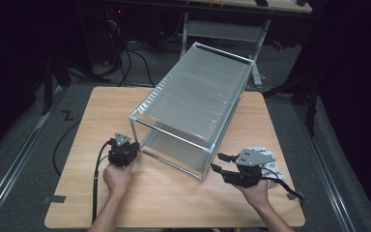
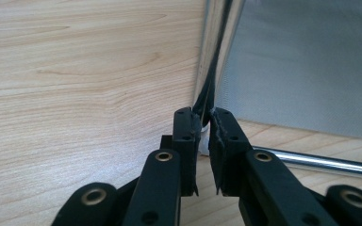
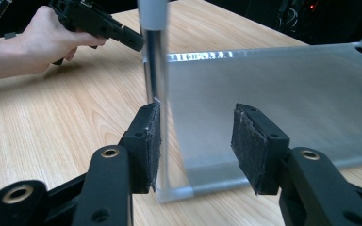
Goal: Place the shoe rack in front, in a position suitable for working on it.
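- The left gripper (image 1: 131, 146) sits at the near-left corner of the rack (image 1: 198, 92), its jaws narrowed onto the upright corner post (image 2: 207, 101); in the left gripper view the post rises straight up from between the jaw tips, so this corner looks pinched already.
- The rack stands in the middle of the bench (image 1: 77, 145), a frame of shiny metal bars with frosted panels. Its long axis runs from near-left to far-right, away from the person.
- The right gripper (image 1: 218, 162) hovers just off the rack's near-right corner, jaws wide and holding nothing. In the right gripper view the corner post (image 3: 153, 66) stands against the left pad (image 3: 153, 141), the frosted panel (image 3: 283, 80) stretching right beyond it.
- The right gripper is the free one, so I judge it needs a small shift to bring that post between its jaws.
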A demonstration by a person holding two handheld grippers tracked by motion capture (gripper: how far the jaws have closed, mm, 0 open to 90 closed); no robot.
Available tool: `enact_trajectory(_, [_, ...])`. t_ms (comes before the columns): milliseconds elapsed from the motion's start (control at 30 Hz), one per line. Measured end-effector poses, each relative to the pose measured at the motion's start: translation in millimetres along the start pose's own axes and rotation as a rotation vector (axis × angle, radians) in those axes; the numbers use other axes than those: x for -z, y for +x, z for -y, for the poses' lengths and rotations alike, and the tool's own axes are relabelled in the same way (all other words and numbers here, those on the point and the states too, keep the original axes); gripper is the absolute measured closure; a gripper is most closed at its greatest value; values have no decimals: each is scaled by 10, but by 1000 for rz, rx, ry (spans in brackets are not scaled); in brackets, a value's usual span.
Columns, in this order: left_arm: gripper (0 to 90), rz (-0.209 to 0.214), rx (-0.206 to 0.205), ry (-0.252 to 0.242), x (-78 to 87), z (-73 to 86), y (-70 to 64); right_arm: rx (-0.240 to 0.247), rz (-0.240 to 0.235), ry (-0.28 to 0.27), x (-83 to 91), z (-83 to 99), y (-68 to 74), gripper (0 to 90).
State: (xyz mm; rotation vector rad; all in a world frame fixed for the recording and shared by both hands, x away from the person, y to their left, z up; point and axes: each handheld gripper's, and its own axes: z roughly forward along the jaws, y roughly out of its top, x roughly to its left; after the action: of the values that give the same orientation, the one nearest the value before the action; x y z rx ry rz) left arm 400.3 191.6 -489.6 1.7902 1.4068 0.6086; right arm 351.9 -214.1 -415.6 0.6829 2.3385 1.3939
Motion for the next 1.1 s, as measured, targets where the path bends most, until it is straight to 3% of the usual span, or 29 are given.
enact_trajectory(167, [809,-7,6,3,9,-1,38,-14,37,7,71,67,-103,623])
enact_trajectory(233, [809,-9,19,-1,10,1,56,-42,79,42,28,128,-210,693])
enact_trajectory(433, [809,-21,27,4,33,5,143,-90,117,88,-39,239,-364,748])
enact_trajectory(633, [807,-29,39,4,38,10,220,-111,157,120,-49,339,-452,752])
enact_trajectory(733, [807,-34,17,23,35,-13,228,-124,195,124,-27,384,-495,727])
enact_trajectory(800, [807,-37,8,32,36,-27,240,-145,219,109,17,416,-523,675])
enact_trajectory(833, [808,-40,6,35,38,-29,251,-160,253,112,78,438,-552,635])
enact_trajectory(1100, [807,-52,30,36,34,-36,342,-190,335,126,323,511,-675,566])
